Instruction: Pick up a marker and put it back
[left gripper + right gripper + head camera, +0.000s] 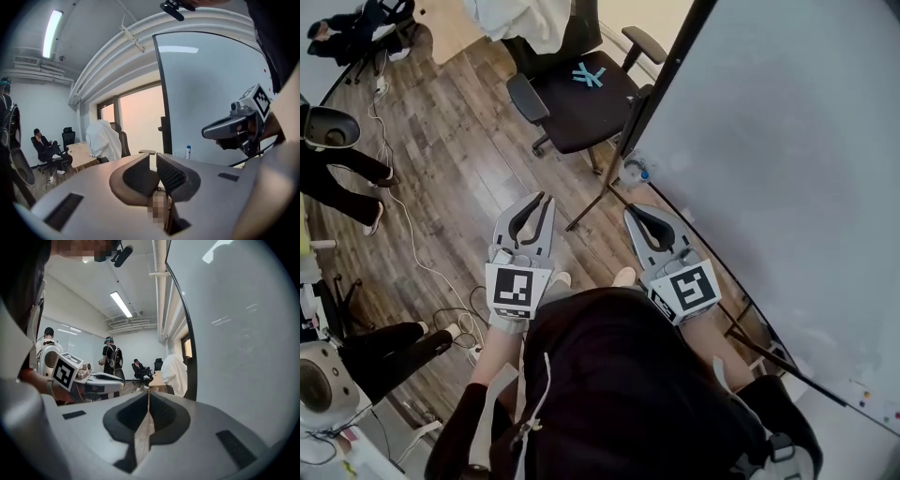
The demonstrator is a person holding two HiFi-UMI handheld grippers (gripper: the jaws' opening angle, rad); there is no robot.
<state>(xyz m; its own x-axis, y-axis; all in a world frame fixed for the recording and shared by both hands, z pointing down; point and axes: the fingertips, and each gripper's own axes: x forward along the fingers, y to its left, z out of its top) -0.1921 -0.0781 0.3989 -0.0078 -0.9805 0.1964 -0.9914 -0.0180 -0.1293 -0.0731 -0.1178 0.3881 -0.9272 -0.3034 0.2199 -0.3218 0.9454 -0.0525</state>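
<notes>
No marker shows clearly in any view. The whiteboard (pixel 787 141) fills the right of the head view, and the right gripper view has it (pixel 234 333) close on the right. My left gripper (pixel 538 200) is held level over the wooden floor, its jaws a narrow gap apart with nothing between them (pixel 153 157). My right gripper (pixel 631 214) is beside it, nearer the board, and its jaws meet at the tips and hold nothing (pixel 148 392). Each gripper sees the other from the side.
A black office chair (pixel 581 94) stands ahead, by the board's dark frame leg (pixel 609 183). A small bottle (pixel 635 172) sits at the foot of the board. Cables (pixel 422 253) trail over the floor at left, where other people stand and sit.
</notes>
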